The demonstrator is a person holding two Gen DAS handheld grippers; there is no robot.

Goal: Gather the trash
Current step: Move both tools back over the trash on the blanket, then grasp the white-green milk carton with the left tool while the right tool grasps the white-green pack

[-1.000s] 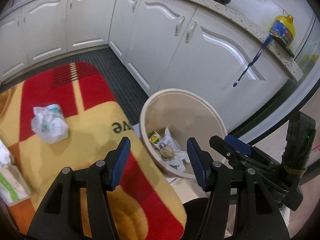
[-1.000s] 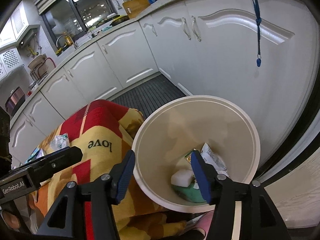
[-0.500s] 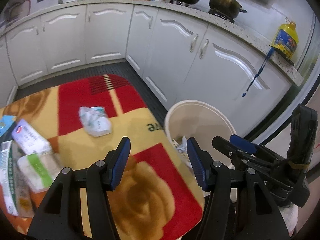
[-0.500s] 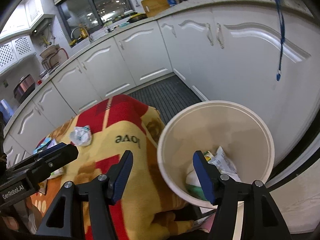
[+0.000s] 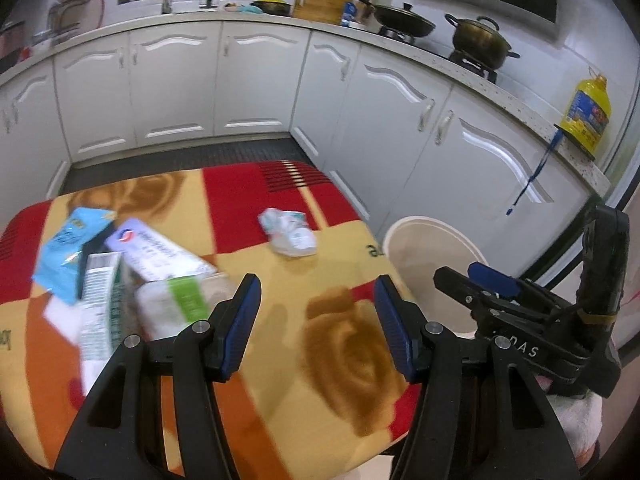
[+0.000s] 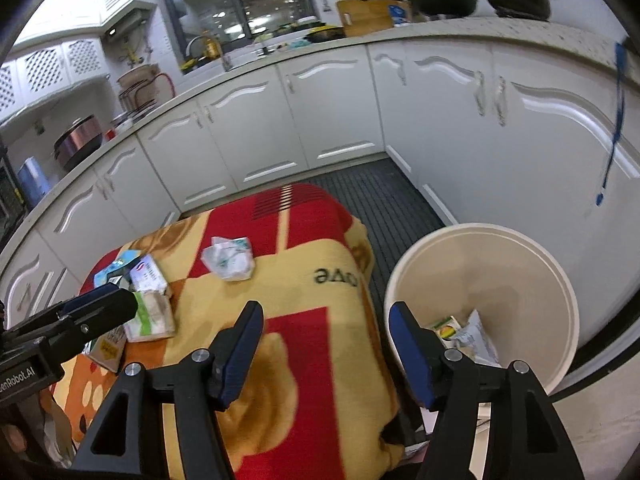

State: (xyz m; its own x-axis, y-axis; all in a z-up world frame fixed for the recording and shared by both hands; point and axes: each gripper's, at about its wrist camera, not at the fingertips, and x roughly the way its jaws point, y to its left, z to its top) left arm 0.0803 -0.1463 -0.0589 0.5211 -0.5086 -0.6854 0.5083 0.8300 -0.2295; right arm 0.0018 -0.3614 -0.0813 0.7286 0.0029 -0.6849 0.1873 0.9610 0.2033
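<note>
Crumpled wrapper on blanket; bin beside.

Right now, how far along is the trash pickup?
Partly done: a few wrappers already lie in the bin. Nothing is in hand; the left gripper and right gripper are both empty, jaws apart. Left: the crumpled wrapper and the pile of packets on the blanket.

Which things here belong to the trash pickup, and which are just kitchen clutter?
Job:
- crumpled wrapper on the blanket
- pile of packets at the blanket's left end
- bin, some trash already inside
- left tongs and right tongs, both empty

Lying about:
- oil bottle
- pot and pan
- cutting board
</note>
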